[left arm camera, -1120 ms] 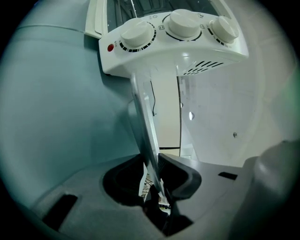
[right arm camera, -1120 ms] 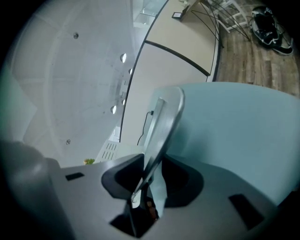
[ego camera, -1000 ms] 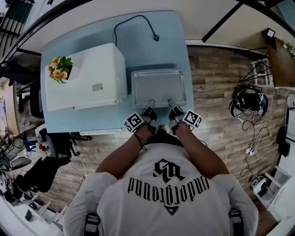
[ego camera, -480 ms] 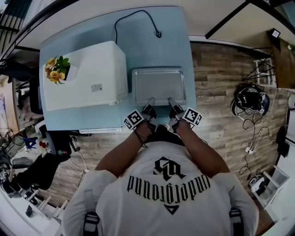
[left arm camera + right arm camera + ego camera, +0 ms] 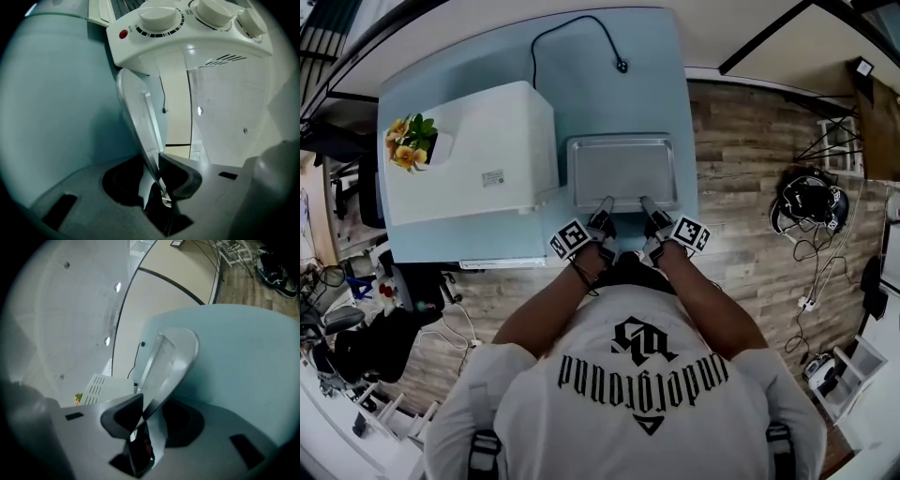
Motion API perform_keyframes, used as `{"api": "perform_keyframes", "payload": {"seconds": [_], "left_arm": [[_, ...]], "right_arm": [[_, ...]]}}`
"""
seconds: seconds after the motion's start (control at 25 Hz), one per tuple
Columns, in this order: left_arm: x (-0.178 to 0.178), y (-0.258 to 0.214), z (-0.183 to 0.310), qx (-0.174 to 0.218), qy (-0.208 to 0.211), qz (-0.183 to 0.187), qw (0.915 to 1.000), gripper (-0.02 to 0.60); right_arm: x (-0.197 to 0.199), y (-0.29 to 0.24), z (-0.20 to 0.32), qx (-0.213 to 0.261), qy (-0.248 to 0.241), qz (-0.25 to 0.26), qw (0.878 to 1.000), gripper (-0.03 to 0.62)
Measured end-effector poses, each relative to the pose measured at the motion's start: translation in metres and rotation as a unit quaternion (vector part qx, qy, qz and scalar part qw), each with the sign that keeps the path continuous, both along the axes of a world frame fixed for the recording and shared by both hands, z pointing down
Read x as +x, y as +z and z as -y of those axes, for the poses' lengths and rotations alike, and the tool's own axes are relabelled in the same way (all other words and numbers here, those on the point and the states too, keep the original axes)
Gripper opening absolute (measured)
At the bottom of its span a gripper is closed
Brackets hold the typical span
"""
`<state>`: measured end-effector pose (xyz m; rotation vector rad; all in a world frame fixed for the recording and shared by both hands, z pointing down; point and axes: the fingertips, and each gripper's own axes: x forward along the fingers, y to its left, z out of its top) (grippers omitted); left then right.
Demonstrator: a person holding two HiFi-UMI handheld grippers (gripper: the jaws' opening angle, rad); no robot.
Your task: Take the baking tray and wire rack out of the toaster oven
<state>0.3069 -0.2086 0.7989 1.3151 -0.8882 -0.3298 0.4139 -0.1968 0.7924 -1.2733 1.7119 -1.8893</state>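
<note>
The silver baking tray [image 5: 623,169] is out on the light blue table [image 5: 609,103], just right of the white toaster oven [image 5: 469,150]. My left gripper [image 5: 605,203] is shut on the tray's near rim at the left. My right gripper [image 5: 645,203] is shut on the same rim at the right. The left gripper view shows the thin tray [image 5: 136,117] pinched in the left gripper [image 5: 157,165], with the oven's knob panel [image 5: 187,28] behind it. The right gripper view shows the tray [image 5: 171,357] clamped in the right gripper [image 5: 144,411]. Whether the tray rests on the table is unclear. No wire rack shows.
The oven's black power cord [image 5: 581,33] lies unplugged on the table behind the tray. A small pot of yellow flowers [image 5: 412,141] sits on the oven's far left corner. The table's right edge runs close beside the tray. Headgear and cables [image 5: 806,206] lie on the wooden floor at right.
The tray stays gripped by both grippers beside the oven and has sunk a little toward the tabletop. The head view has shifted slightly.
</note>
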Motion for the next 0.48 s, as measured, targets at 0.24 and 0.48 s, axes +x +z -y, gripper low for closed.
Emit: {"api": "perform_keyframes", "payload": {"seconds": [0.24,0.48], "left_arm": [[0.006,0.002,0.000,0.003,0.037,0.018,0.9991,0.125],[0.014,-0.005,-0.001,0.020,0.081,0.025,0.9962,0.205]], "right_arm": [[0.004,0.003,0.004,0.003,-0.007,-0.006,1.000,0.138],[0.003,-0.002,0.006,0.018,-0.048,-0.017,0.999,0.156]]}}
